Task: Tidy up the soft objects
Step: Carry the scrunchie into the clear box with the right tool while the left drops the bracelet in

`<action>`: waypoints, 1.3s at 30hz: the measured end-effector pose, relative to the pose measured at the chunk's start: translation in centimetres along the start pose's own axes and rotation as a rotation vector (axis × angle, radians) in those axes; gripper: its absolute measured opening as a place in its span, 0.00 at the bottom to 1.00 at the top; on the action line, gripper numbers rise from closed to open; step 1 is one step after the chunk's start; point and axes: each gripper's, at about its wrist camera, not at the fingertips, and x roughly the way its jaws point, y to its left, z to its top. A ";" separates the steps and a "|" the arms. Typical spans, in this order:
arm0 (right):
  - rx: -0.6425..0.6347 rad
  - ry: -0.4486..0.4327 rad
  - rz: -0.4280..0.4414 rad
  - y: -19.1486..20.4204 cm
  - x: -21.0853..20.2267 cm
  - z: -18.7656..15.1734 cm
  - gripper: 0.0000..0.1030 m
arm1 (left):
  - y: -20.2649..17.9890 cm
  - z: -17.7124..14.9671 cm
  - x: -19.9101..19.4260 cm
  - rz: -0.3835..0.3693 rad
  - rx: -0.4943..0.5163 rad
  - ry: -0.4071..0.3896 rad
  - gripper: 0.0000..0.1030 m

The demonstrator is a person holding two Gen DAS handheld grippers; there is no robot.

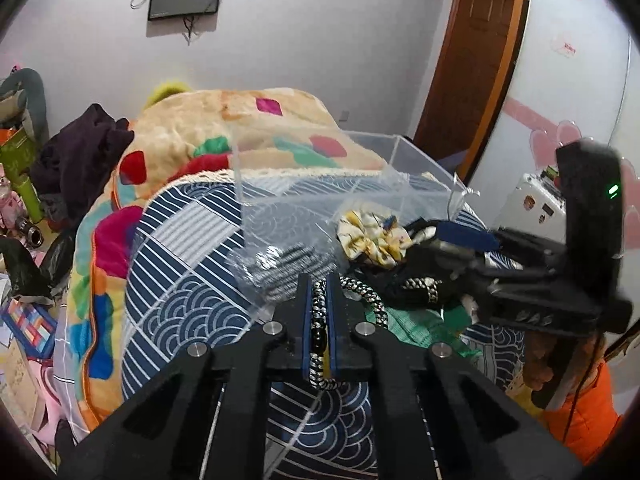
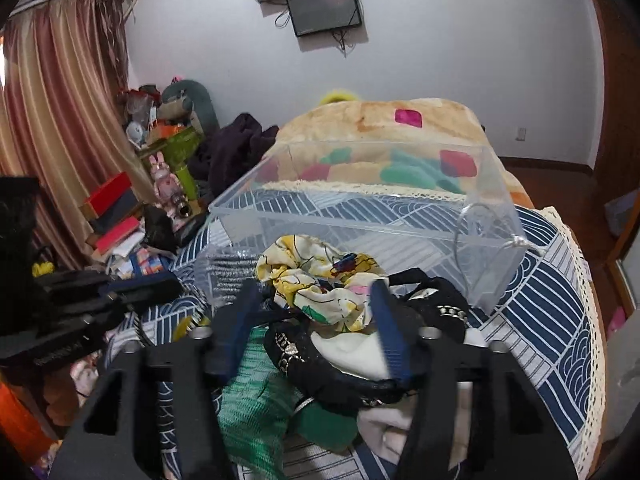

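Note:
My left gripper (image 1: 319,280) is shut on a black-and-white braided hair tie (image 1: 319,312), held just in front of a clear plastic box (image 1: 344,184) on the bed. A yellow floral scrunchie (image 1: 374,238) lies by the box with a black hair band (image 1: 420,290) and green fabric (image 1: 416,330). My right gripper (image 2: 316,296) is open, its fingers on either side of the floral scrunchie (image 2: 320,280) above the black band (image 2: 304,360), white cloth (image 2: 352,354) and green mesh fabric (image 2: 256,408). The clear box (image 2: 360,204) stands just behind the pile.
A blue-and-white patterned bedspread (image 1: 180,280) covers the bed. A colourful folded quilt (image 2: 400,120) lies behind the box. Dark clothing (image 1: 80,156) sits at the bed's left. Boxes, books and toys (image 2: 120,216) crowd the floor by the curtain. The right gripper's body (image 1: 560,276) is at the left view's right.

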 end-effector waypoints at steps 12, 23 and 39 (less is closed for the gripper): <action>-0.014 0.089 -0.101 -0.5 3.0 -0.3 0.11 | 1.8 0.1 -0.5 0.016 -0.043 -0.051 0.05; 0.009 -0.028 -0.084 -0.8 -1.3 0.5 0.04 | 1.4 2.4 -1.4 0.021 -0.040 -0.114 0.05; -0.015 0.127 -0.055 -0.5 2.9 0.2 0.50 | 0.3 4.9 -0.7 0.013 -0.004 -0.144 0.05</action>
